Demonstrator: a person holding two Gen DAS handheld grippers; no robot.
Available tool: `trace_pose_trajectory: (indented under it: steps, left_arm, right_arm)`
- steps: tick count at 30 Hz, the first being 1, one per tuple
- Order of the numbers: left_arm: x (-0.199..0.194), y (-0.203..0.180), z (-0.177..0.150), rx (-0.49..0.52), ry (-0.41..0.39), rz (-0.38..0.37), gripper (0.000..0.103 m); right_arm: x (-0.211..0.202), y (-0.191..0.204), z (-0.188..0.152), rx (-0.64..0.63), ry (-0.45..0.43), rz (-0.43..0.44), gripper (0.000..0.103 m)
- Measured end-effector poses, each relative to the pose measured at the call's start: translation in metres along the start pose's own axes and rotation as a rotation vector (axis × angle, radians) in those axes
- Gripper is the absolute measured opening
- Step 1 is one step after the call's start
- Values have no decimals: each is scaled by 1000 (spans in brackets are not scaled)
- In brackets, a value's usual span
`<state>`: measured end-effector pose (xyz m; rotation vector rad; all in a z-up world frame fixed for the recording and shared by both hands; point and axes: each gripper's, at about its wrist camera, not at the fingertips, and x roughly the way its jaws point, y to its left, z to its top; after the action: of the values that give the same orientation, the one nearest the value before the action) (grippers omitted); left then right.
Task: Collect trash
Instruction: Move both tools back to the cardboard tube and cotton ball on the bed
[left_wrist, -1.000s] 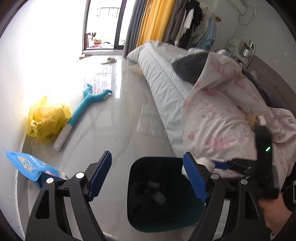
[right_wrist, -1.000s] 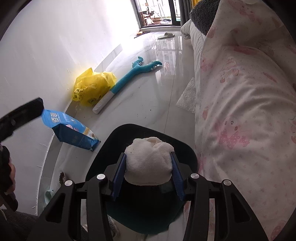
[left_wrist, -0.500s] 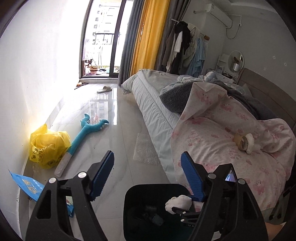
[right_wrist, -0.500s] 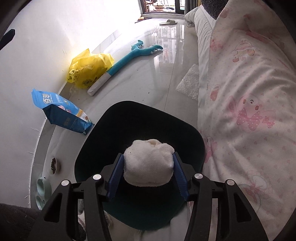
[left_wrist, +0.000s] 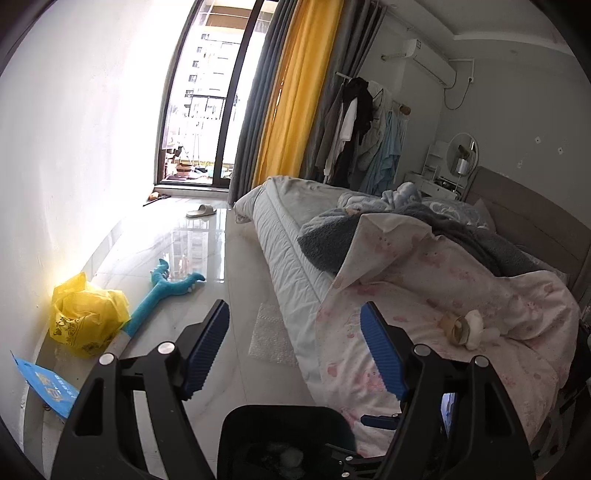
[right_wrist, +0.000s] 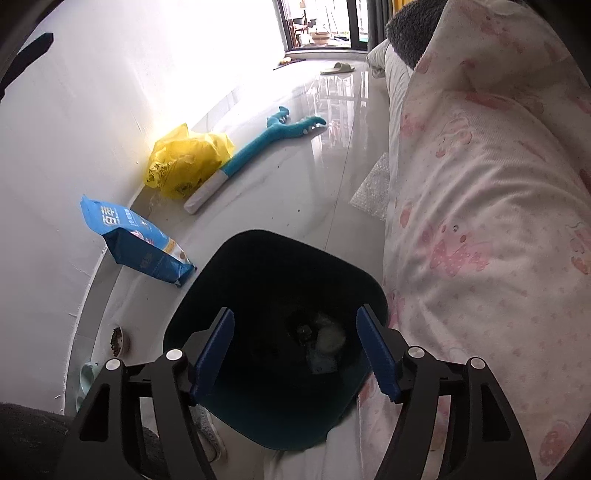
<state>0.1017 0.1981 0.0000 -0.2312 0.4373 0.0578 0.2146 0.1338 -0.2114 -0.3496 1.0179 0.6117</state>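
While the dark bin (right_wrist: 273, 332) fills the lower centre of the right wrist view, the right gripper (right_wrist: 295, 350) hangs over its mouth with its jaws just opened wide and nothing between them; the white wad (right_wrist: 330, 338) lies at the bottom of the bin, right of centre, beside some darker scraps. Going left to right across the left wrist view: a blue packet (left_wrist: 48, 387) leans on the wall at lower left, a crumpled yellow bag (left_wrist: 85, 317) sits above it by the skirting, a teal dinosaur grabber toy (left_wrist: 162, 295) lies on the tiles just beside the bag, a piece of bubble wrap (left_wrist: 271, 336) lies at the bed's foot, and at the right edge a tape roll and white wad (left_wrist: 463, 328) rest on the pink quilt (left_wrist: 424, 280). The left gripper (left_wrist: 295, 347) is spread wide and empty. The remaining trash looks light and soft: the wad should squash, so pinch it across its middle; the yellow bag is probably slippery film, best taken at a bunched fold; the tape roll is stiffer, and I would grip it across its rim
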Motion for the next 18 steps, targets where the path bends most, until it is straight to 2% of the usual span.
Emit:
trace_pose_trajectory:
  steps: [5, 13, 18]
  left_arm:
    - [2, -21, 5, 22, -21, -4, 88]
    - [12, -53, 2, 82, -28, -21, 92]
    - [19, -72, 0, 82, -29, -61, 93]
  right_arm:
    - [-30, -15, 3, 17, -83, 4, 71]
    - [-67, -50, 5, 52, -181, -14, 72]
    - [-92, -70, 1, 72, -250, -52, 72]
